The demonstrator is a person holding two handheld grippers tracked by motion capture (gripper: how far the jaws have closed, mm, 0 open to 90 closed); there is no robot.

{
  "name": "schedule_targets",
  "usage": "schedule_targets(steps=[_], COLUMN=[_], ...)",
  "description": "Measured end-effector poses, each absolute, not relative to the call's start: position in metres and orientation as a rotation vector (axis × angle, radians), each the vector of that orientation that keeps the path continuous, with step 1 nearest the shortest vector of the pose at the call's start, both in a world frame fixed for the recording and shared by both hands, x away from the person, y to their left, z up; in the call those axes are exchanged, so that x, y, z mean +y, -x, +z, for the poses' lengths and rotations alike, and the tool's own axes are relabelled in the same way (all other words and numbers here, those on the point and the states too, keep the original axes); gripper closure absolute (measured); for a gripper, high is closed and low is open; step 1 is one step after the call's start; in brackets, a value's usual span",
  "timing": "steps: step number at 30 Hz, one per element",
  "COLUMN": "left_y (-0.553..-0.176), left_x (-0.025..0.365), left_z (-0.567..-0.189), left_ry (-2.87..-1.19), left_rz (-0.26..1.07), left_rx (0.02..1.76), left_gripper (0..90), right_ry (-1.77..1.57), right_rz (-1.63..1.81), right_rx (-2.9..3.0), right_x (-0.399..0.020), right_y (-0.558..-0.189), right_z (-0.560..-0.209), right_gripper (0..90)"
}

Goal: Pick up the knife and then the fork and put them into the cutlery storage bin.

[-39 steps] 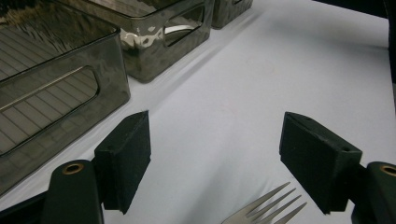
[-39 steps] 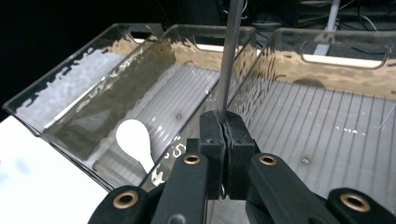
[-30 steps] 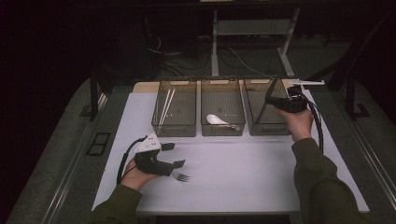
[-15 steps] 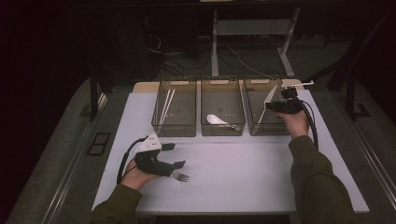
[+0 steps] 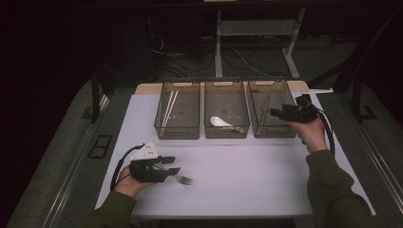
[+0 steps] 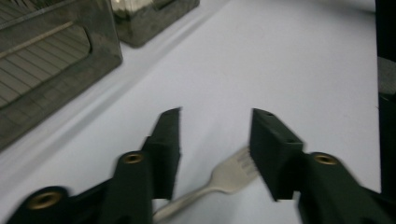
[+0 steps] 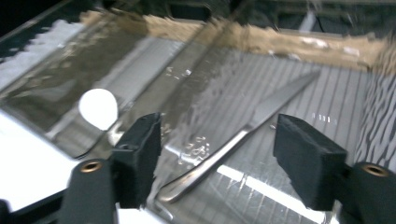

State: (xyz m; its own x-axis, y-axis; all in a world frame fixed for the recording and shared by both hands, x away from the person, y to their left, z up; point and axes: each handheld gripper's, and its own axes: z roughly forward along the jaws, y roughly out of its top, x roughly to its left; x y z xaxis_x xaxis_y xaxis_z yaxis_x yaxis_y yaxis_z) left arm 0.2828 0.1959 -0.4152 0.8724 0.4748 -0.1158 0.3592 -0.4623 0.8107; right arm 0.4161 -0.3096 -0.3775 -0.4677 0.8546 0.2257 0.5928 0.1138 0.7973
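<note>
A metal fork (image 5: 183,179) (image 6: 229,175) lies on the white table near the front left. My left gripper (image 5: 172,165) (image 6: 215,116) rests low over it. Its jaws have just been closing; the fork's handle runs between them, with a gap on each side. At the back right, my right gripper (image 5: 274,113) (image 7: 219,123) hovers at the right bin (image 5: 278,132). Its jaws have just been opening and stand wide apart. A table knife (image 7: 261,121) lies slanted inside that bin, free of both pads.
Three clear bins stand in a row at the back. The left bin (image 5: 177,134) holds chopsticks (image 5: 168,107); the middle bin (image 5: 227,134) holds a white spoon (image 5: 218,121) (image 7: 98,108). The white table top (image 5: 247,171) ends in dark floor on both sides.
The right gripper held the knife above the right bin; its jaws have spread and the knife now lies in the bin. The left gripper's jaws have narrowed around the fork.
</note>
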Motion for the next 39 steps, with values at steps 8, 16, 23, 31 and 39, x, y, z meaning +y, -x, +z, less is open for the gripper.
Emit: schedule_targets(steps=[8, 16, 23, 31, 39], left_y=[-0.273, -0.267, -0.273, -0.294, -0.304], left_x=[0.19, 0.168, 0.158, 0.148, 0.143], left_z=[-0.42, -0.431, -0.437, -0.438, -0.438], left_ry=[-2.208, -2.316, -2.338, -2.316, -2.34], left_rz=[0.04, -0.03, -0.007, 0.051, 0.134], left_rx=[0.542, 0.445, 0.443, 0.481, 0.507], left_gripper=[89.0, 89.1, 89.1, 89.1, 89.1], right_ry=[-1.257, -1.151, -1.108, -1.065, -1.047], right_rz=[1.382, 1.401, 1.38, 1.337, 1.324], right_rx=[2.15, 2.178, 2.257, 2.322, 2.353], right_x=[-0.308, -0.299, -0.292, -0.282, -0.278], right_y=[-0.37, -0.327, -0.3, -0.285, -0.278], right_z=[-0.366, -0.371, -0.388, -0.401, -0.405], right_gripper=[27.2, 25.5, 24.3, 23.4, 23.4])
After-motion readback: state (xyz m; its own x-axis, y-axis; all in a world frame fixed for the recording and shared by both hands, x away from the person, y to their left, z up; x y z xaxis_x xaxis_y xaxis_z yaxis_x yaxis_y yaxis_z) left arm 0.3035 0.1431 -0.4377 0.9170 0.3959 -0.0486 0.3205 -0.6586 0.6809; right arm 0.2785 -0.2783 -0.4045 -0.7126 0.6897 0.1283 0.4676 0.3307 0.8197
